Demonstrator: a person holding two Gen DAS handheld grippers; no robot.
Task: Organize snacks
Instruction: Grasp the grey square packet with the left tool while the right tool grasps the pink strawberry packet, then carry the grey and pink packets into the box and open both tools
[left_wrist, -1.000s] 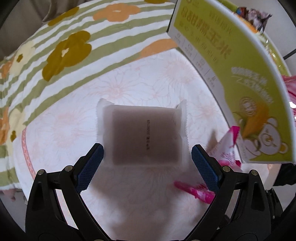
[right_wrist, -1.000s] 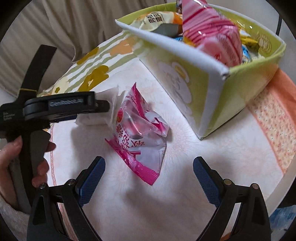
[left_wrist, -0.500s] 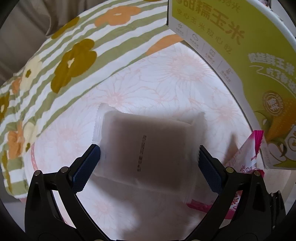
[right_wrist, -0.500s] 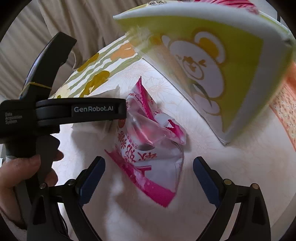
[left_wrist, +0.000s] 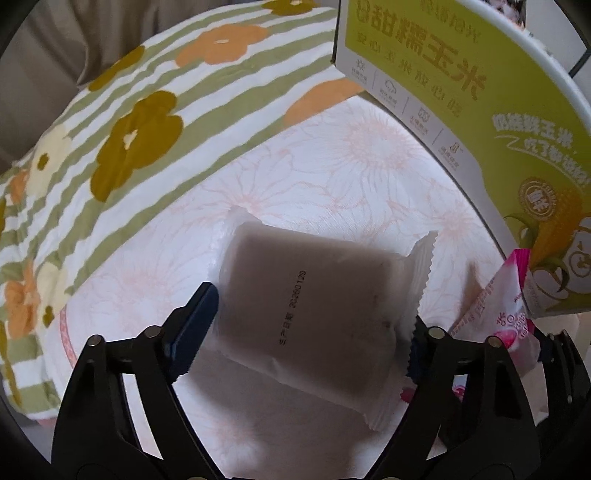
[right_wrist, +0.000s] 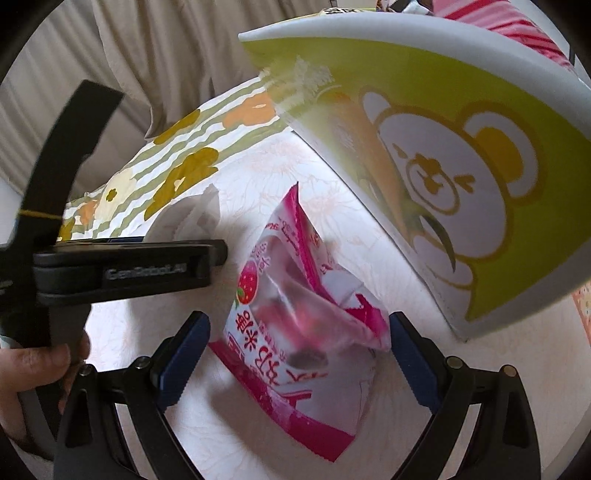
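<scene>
Snacks lie on a white cloth (left_wrist: 332, 155) with faint flowers, next to a green box. On the left of the left wrist view is a cloth with green stripes and big flowers (left_wrist: 122, 147). In the middle a frosted white packet (left_wrist: 314, 317) with a brown block inside lies flat, and the left gripper (left_wrist: 310, 332) has a blue pad on each side of it. Its jaws are closing on the packet, and the pads touch its edges. To the right a pink snack bag (left_wrist: 506, 317) peeks in, and the green box (left_wrist: 480, 110) stands above it.

In the right wrist view, a hand (right_wrist: 33, 373) at the left holds the left gripper over the white packet (right_wrist: 192, 214). In the middle the pink bag (right_wrist: 295, 325) with a strawberry on it lies crumpled, between the fingers of the right gripper (right_wrist: 299, 350). Those jaws are wide apart and do not squeeze the bag. To the right is the green box (right_wrist: 461, 184) with a bear on it.
</scene>
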